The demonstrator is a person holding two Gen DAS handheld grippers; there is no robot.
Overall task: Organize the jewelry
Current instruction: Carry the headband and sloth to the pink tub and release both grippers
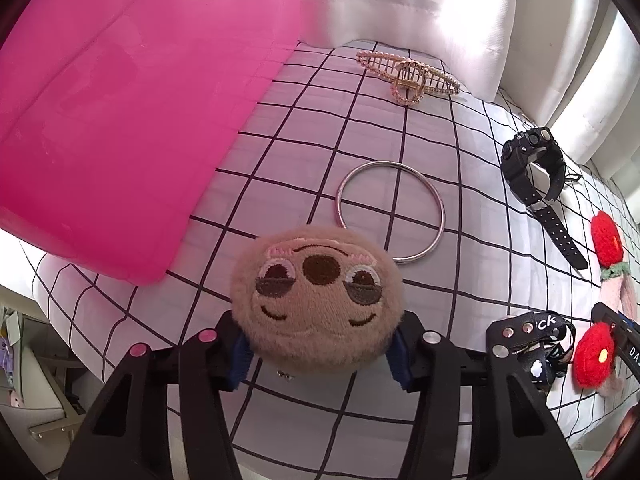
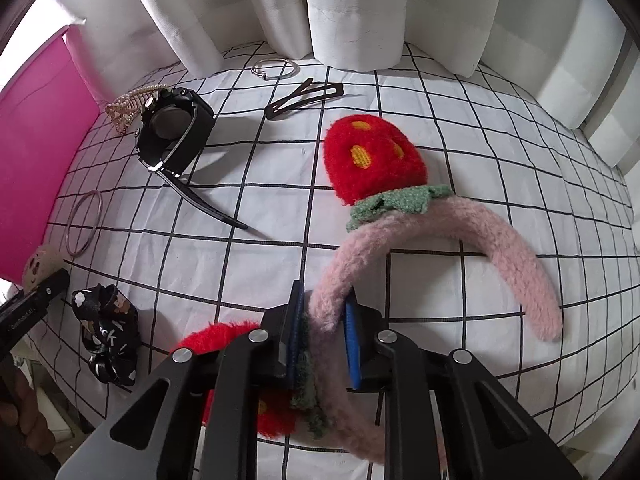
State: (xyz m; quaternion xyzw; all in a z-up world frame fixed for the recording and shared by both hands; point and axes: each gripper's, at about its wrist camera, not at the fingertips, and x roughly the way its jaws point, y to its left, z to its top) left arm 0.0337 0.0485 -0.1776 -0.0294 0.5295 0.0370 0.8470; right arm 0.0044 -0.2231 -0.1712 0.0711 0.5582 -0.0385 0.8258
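Both tongs are loaded: left tongs (image 1: 316, 354) pinch the plush (image 1: 316, 296), right tongs (image 2: 322, 340) clamp the headband (image 2: 440, 248). We should lift straight, keeping its strawberries off the watch (image 2: 172, 128) toward the bin (image 1: 120, 120).

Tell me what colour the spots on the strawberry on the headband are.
Yellow-orange spots on the red strawberry; the right wrist view shows it best.

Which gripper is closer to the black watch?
Right. The right gripper, shut on the pink headband, sits just across from the watch. The left gripper, holding the sloth plush, is further off, past the bangle.
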